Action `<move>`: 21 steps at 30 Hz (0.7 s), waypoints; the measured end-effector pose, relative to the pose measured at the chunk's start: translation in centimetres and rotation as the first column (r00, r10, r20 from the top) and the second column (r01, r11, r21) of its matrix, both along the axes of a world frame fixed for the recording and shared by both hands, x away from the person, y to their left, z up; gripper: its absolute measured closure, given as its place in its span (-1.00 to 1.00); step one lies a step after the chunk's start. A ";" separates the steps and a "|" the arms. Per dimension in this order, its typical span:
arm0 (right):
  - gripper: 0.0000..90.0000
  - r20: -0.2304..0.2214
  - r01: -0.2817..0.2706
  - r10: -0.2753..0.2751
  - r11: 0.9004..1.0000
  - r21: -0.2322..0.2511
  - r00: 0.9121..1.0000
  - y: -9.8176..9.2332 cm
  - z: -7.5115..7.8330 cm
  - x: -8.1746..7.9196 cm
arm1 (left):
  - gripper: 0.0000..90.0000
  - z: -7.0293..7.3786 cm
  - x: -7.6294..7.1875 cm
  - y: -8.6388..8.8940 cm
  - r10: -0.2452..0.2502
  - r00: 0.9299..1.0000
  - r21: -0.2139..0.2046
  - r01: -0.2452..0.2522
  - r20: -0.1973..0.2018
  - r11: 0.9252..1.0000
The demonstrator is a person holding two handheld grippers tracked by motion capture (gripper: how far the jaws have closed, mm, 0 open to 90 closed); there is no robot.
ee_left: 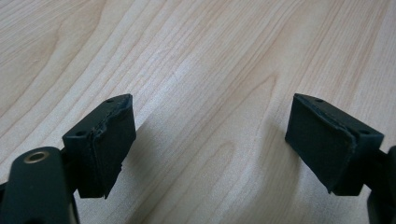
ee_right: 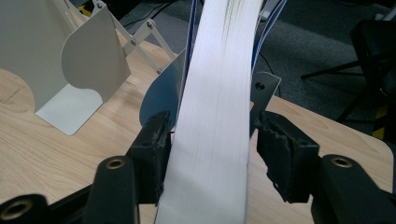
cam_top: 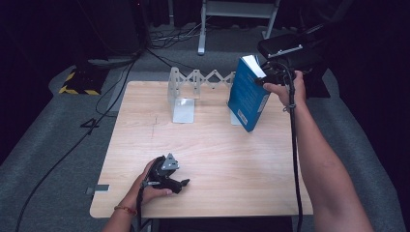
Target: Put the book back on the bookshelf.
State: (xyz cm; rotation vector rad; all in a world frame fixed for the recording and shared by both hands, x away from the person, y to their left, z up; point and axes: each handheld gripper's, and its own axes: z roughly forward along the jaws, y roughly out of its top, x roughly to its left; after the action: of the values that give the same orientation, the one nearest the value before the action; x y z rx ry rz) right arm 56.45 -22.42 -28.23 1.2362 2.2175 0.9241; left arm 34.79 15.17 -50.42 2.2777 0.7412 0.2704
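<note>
A blue book [cam_top: 246, 94] with white page edges [ee_right: 219, 93] stands tilted at the back right of the wooden table [cam_top: 217, 159], its lower corner at the tabletop. My right gripper [cam_top: 268, 77] holds it near the top, the jaws [ee_right: 210, 130] closed on either side of the page block. A white expanding book rack [cam_top: 183, 92] stands just left of the book, and its metal dividers [ee_right: 88, 60] appear behind the jaws. My left gripper [cam_top: 181, 182] rests on the table near the front edge, open [ee_left: 210, 126], with bare wood between its pads.
Cables [cam_top: 121, 87] trail across the grey floor left of the table. A yellow-and-black striped base [cam_top: 77, 87] sits at the far left and a white stand's legs [cam_top: 203, 29] behind the table. Dark equipment [cam_top: 290, 48] looms behind the right hand.
</note>
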 end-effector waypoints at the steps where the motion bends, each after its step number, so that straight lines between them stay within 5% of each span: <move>1: -0.04 0.004 0.003 -0.003 1.000 -0.001 1.000 -0.1 0.0 -0.2 | -0.64 0.0 0.0 0.0 -0.001 1.000 0.000 0.001 0.000 1.000; 21: -0.32 0.038 -0.034 0.034 0.999 -0.003 0.999 -1.9 -0.5 -2.9 | -0.65 0.0 0.1 0.0 -0.003 1.000 0.002 0.003 0.001 1.000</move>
State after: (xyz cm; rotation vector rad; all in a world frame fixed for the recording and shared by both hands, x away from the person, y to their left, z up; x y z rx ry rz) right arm 53.53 -24.29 -28.70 1.1736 2.2153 0.9505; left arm 34.85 15.13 -50.42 2.2803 0.7376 0.2713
